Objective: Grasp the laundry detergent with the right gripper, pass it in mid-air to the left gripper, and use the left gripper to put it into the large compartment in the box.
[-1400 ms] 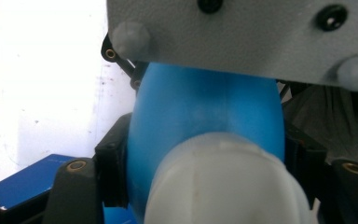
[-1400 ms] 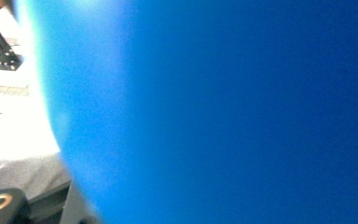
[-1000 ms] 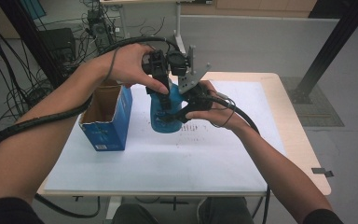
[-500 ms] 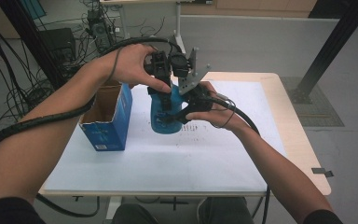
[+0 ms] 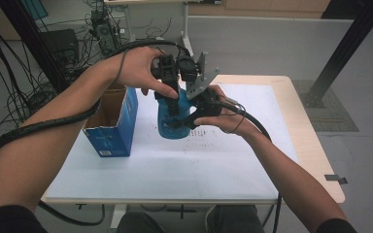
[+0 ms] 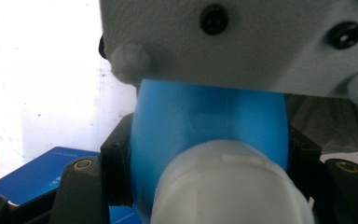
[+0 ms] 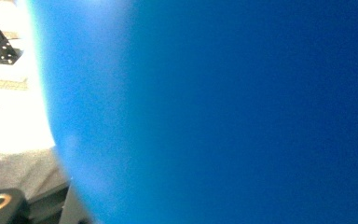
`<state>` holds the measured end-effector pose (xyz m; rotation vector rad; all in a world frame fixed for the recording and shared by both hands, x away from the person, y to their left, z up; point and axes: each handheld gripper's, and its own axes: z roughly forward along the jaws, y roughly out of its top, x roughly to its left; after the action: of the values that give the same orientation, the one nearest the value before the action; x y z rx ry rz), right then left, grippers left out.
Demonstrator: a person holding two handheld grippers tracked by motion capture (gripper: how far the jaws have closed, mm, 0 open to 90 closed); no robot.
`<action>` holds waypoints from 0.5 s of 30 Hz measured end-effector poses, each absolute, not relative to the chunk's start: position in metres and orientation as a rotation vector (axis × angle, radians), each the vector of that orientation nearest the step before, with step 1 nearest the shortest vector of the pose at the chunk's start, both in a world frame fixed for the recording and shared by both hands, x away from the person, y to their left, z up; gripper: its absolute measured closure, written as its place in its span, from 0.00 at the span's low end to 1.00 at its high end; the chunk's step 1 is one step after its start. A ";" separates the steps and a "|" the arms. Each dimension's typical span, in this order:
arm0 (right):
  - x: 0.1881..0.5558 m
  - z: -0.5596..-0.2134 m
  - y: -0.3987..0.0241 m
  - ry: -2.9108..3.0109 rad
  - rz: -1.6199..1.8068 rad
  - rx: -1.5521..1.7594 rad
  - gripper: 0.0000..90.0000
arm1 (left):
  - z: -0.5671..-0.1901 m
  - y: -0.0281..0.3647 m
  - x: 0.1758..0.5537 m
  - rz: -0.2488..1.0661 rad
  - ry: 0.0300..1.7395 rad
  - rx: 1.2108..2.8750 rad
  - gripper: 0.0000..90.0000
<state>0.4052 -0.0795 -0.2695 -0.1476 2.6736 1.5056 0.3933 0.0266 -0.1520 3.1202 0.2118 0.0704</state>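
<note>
- Fingers (image 6: 114,172) of the left gripper (image 5: 171,85) are closed on a blue bottle (image 5: 171,119) near its top, one black pad pressed to each side of the blue body, as seen in the left gripper view.
- Seen from that same view, the bottle's white cap (image 6: 230,184) sits in the near foreground between the two pads, with the blue body (image 6: 205,121) rising behind it.
- Fingers of the right gripper (image 5: 194,114) are clamped on the bottle's lower body from the right side in the high view; the right gripper view looks straight onto the blue wall (image 7: 223,112) at very close range and is blurred.
- Both of the person's hands meet over the far middle of the table (image 5: 233,170), the left hand (image 5: 136,68) reaching in from the left and the right hand (image 5: 226,114) from the right.
- Held between the two grippers, the bottle stands roughly upright above the white table top; whether its base touches the surface cannot be told.
- An open blue cardboard box (image 5: 114,124) stands on the table just left of the bottle, its top flaps up.
- Grey three-cornered plate (image 5: 201,75) of the right gripper sticks up beside the left gripper, the two tools close together.
- Black cables (image 5: 43,124) trail along the left forearm and off the near edge.
</note>
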 end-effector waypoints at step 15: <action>0.406 -0.272 -0.079 2.682 1.518 -0.157 0.48 | -0.154 0.027 0.394 0.063 0.225 3.118 0.41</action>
<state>0.4064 -0.0794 -0.2725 -0.1569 2.6819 1.5180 0.3940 0.0272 -0.1544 3.1180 0.2249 0.0627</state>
